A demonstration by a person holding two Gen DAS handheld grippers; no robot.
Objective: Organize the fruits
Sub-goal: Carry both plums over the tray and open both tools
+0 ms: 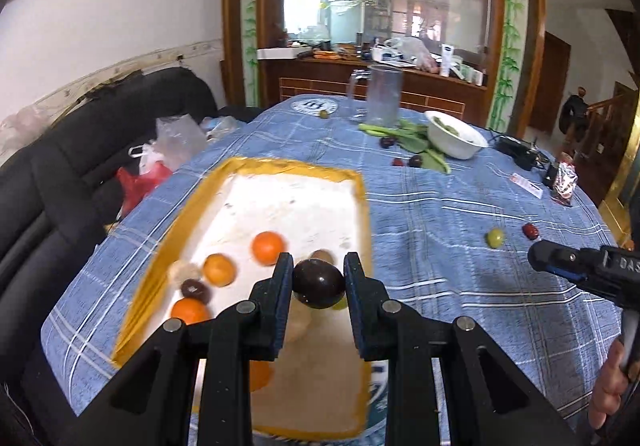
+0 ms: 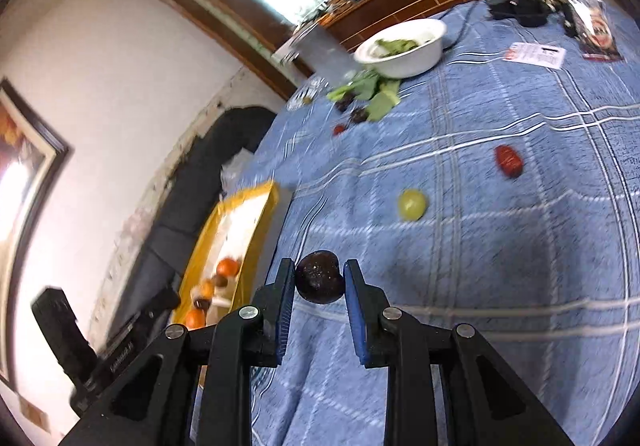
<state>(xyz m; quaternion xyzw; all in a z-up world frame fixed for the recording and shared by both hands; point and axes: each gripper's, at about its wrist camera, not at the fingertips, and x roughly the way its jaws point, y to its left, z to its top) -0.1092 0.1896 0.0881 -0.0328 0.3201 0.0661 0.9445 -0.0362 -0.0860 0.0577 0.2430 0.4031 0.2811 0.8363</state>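
The desk [image 1: 460,246], under a blue checked cloth, carries a yellow-rimmed tray [image 1: 352,182] with a white floor, a white bowl [image 1: 456,136] of greens and a clear jug [image 1: 384,94]. In the tray lie three oranges, the largest of them [image 1: 268,248] near the middle, plus a dark fruit [image 1: 195,290] and a few pale ones; blur makes the small ones hard to count.

The left gripper [image 1: 319,282] hangs over the tray's near part, its fingers clamped on a dark plum [image 1: 319,284] across its widest part. The right gripper [image 2: 320,284] is above bare cloth beside the tray, fingers closed on a second dark plum [image 2: 320,282] in the same way.

Loose on the cloth: one green grape [image 2: 412,205], one red date [image 2: 508,161], and by the greens two dark fruits and a small red one.

These fruits look light, round and smooth-skinned, so they are likely to roll once set down and to bruise under a hard squeeze; gripping across the middle seems safest.
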